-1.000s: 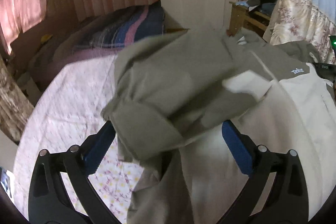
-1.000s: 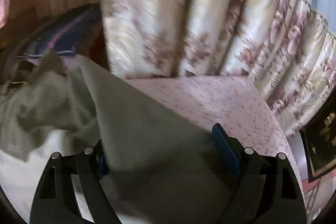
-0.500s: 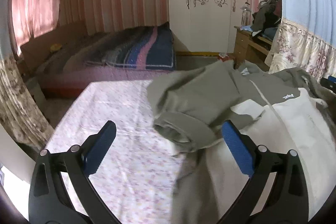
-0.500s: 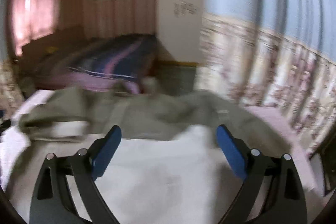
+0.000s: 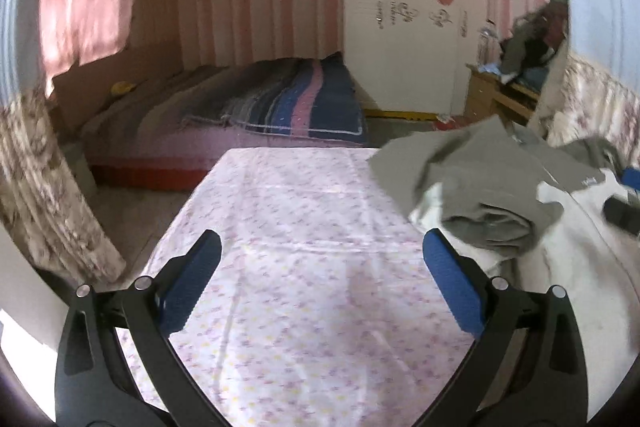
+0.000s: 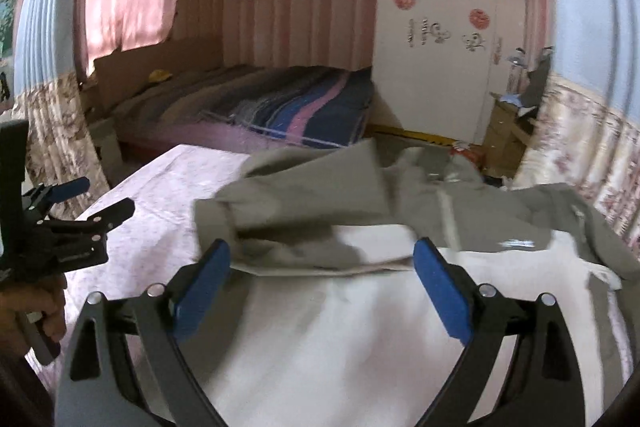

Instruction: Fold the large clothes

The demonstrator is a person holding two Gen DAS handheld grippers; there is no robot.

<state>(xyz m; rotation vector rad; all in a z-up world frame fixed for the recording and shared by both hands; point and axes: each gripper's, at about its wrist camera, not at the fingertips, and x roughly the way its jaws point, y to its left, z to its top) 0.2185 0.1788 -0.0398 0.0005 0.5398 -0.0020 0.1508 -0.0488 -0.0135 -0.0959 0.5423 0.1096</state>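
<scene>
Hovering over the floral sheet (image 5: 304, 267), left gripper (image 5: 320, 283) spread wide with nothing in it, right gripper (image 6: 320, 287) likewise, olive-and-white jacket (image 6: 360, 211) lying rumpled under it

Floral bedsheet (image 5: 304, 267): lying bare and open on the left, near to far edge, offering free passage. Grey-and-white jacket (image 6: 360, 227): heaping up across the right half, bunching highest at its grey folds. Floral curtains (image 6: 592, 155): hanging close along the far right.
</scene>
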